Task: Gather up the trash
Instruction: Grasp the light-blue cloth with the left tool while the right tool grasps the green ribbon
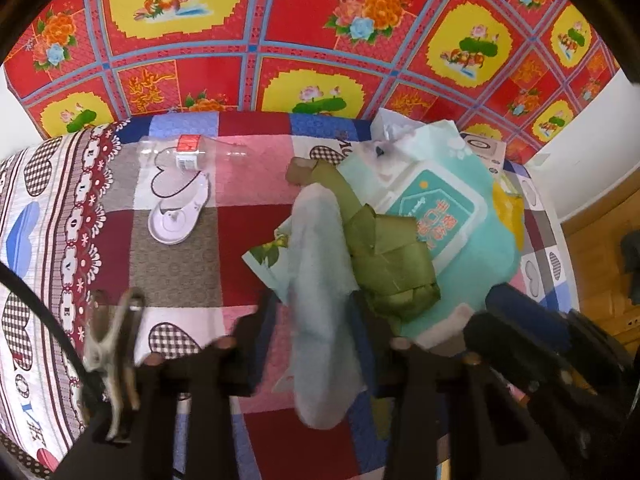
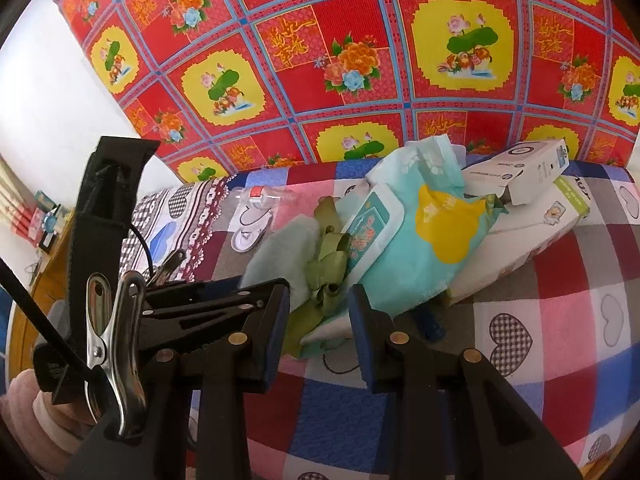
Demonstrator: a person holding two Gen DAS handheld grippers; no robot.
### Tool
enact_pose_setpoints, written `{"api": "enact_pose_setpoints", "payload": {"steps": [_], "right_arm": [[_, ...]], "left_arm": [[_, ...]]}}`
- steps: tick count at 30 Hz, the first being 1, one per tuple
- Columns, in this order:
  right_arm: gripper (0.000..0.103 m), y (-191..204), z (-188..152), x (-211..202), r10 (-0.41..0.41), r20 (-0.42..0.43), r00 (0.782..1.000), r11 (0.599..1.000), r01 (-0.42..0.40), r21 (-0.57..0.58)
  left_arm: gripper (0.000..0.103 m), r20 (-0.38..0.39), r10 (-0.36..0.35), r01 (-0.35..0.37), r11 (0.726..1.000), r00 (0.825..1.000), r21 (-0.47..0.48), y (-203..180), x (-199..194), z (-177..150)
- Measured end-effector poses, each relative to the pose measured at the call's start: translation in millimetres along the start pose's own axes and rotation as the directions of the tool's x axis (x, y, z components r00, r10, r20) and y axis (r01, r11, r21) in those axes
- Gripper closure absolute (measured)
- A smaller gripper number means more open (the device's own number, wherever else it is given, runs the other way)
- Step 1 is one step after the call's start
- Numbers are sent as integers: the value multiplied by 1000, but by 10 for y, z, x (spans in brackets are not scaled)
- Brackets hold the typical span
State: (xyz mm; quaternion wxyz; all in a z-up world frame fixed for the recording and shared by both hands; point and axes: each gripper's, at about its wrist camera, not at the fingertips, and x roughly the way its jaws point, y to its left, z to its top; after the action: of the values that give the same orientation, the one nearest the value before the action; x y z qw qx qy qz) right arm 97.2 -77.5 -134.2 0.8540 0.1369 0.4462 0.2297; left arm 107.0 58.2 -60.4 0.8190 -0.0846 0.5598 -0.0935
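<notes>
Looking through the left wrist view, the left tool [image 1: 316,320] is seen clamped on a pale crumpled tissue [image 1: 320,280] beside the teal wet-wipe pack [image 1: 436,216] on the patchwork quilt [image 1: 176,276]; "LOVE" lettering can be read there. In the right wrist view, the right tool [image 2: 320,300] is held apart near the green ribbon bow [image 2: 330,264], probably next for gripping. Box labels can't be made out.

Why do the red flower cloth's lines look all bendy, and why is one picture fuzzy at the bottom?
Both views: the fisheye lens curves the flower cloth grid and darkens the corners. Left wrist view: the left gripper and the pale tissue between its fingers smear from motion. Right wrist view: sharp.
</notes>
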Motion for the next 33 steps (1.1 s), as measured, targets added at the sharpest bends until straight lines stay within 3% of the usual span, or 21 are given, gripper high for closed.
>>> {"api": "enact_pose_setpoints", "payload": {"steps": [2, 10, 15, 28, 29, 31, 33], "right_arm": [[71, 6, 10, 20, -1, -1, 1000, 1000, 1, -2], [71, 59, 59, 162, -15, -15, 1000, 1000, 15, -27], [71, 166, 120, 306, -15, -35, 999, 998, 12, -69], [72, 328, 78, 824, -135, -93, 986, 967, 111, -229], [73, 344, 73, 839, -138, -93, 986, 965, 113, -236], [93, 385, 63, 865, -131, -113, 985, 964, 100, -246], [99, 435, 50, 859, -128, -109, 986, 963, 98, -250]], "left_arm": [[86, 11, -12, 12, 1000, 1000, 10, 0, -37, -11], [89, 71, -33, 35, 999, 997, -21, 131, -343, -60], [89, 111, 2, 7, 997, 994, -79, 359, -557, -125], [89, 144, 104, -65, 966, 984, -249, 1046, -914, -454], [89, 145, 108, -68, 964, 984, -255, 1087, -941, -483], [89, 149, 114, -72, 961, 982, -266, 1157, -986, -537], [89, 152, 119, -74, 959, 981, -275, 1231, -1033, -586]]}}
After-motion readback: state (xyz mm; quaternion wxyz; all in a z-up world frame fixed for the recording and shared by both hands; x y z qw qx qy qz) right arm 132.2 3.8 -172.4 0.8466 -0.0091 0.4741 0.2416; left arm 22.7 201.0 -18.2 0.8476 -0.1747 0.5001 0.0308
